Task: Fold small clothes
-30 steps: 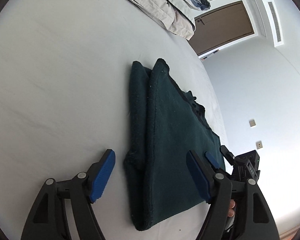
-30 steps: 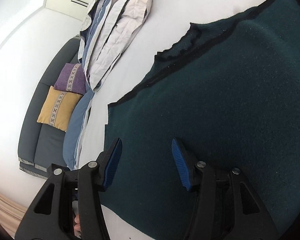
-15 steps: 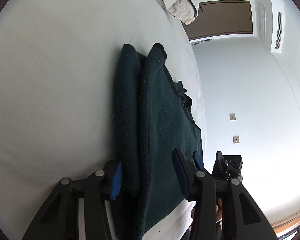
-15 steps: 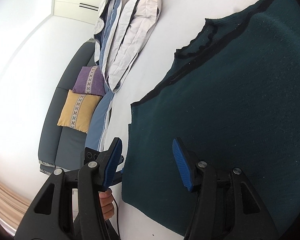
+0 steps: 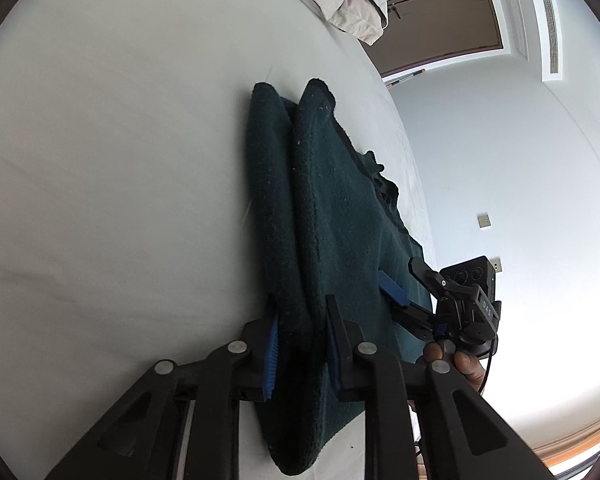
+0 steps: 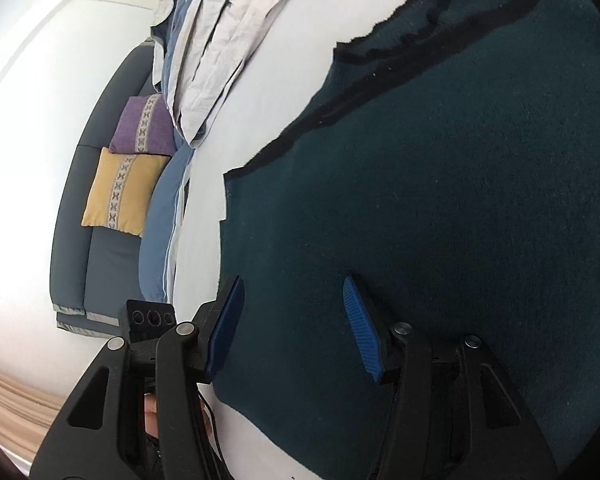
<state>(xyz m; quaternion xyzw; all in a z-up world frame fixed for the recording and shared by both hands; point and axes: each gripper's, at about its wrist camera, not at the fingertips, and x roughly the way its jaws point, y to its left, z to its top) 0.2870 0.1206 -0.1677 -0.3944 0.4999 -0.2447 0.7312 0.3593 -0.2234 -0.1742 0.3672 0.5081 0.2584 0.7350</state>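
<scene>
On the white bed [image 5: 120,160], dark green garment [image 5: 340,240] lying flat, one long side doubled into a thick rolled ridge. Near end of that ridge now pinched between the narrow blue pads of the left tongs [image 5: 298,344]. One second back, those same tongs gaping wide and clear of the cloth; half a second back, straddling the ridge; now clamped onto it. Meaning for the task: grip on the left edge secured, fold ready to be lifted or carried across.

Right tongs [image 6: 296,320] different: spread wide, hovering low over the garment's near corner, left pad at the cloth's side edge, right pad over the green field, nothing between them gripped. Hardly shifted across the last second apart from a slight drift toward the edge. Seen also from the left wrist view, beside the garment's far border, a hand [image 5: 456,360] wrapped around the handle.

Black-trimmed neckline [image 6: 400,48] at the far end, away from both tongs. Judged stage: mid-fold, one grip made, the second not yet taken. Likely snag: thick ridge slipping out if lifted from one side alone.
</scene>
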